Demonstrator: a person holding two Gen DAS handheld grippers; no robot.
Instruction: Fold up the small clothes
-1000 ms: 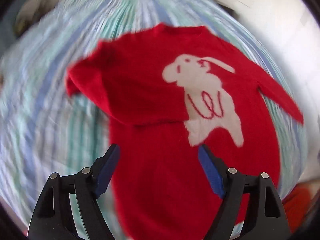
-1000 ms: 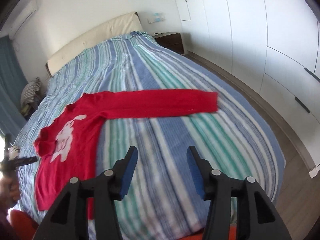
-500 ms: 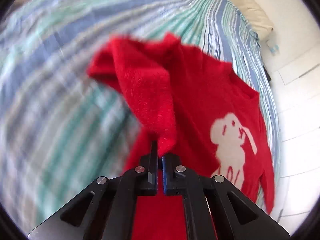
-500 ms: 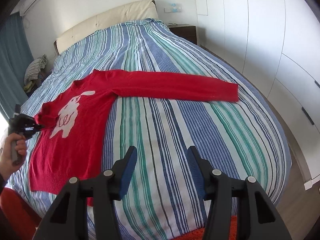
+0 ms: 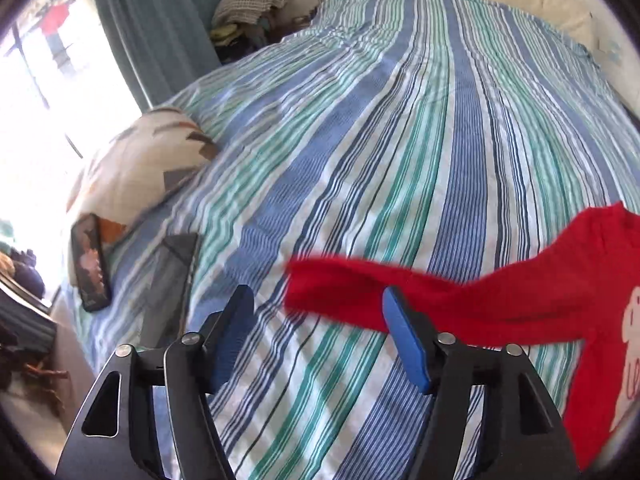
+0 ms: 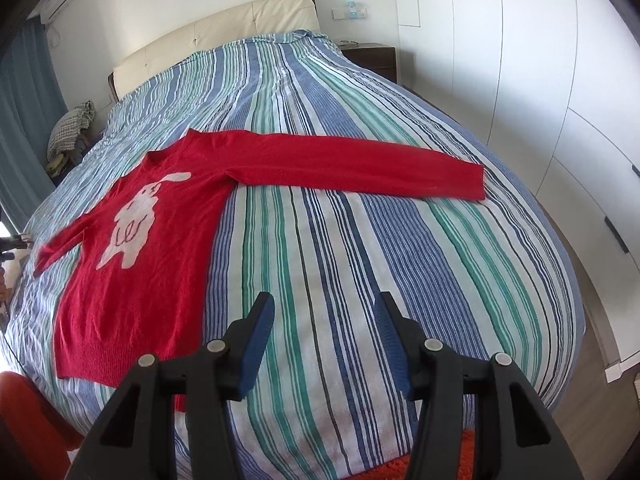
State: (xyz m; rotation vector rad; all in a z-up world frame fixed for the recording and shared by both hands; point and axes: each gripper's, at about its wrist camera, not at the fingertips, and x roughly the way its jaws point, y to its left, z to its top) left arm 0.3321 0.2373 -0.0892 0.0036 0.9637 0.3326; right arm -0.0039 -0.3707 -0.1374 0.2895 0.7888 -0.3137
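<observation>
Ahead of the right gripper (image 6: 326, 338), on the blue, green and white striped bedspread (image 6: 360, 240), lies the red knitted sweater with a white rabbit motif (image 6: 132, 248), front up. One sleeve stretches flat to the right, beyond the fingers; the body lies to their left. Right jaws stand apart, nothing between them. Left gripper (image 5: 316, 336): jaws opening, empty, blue pads (image 5: 404, 344) clear of cloth. The sweater's other sleeve (image 5: 360, 292), blurred, lies just beyond its right finger. Left of it, a dark phone (image 5: 91, 264) against a patterned pillow (image 5: 136, 172).
</observation>
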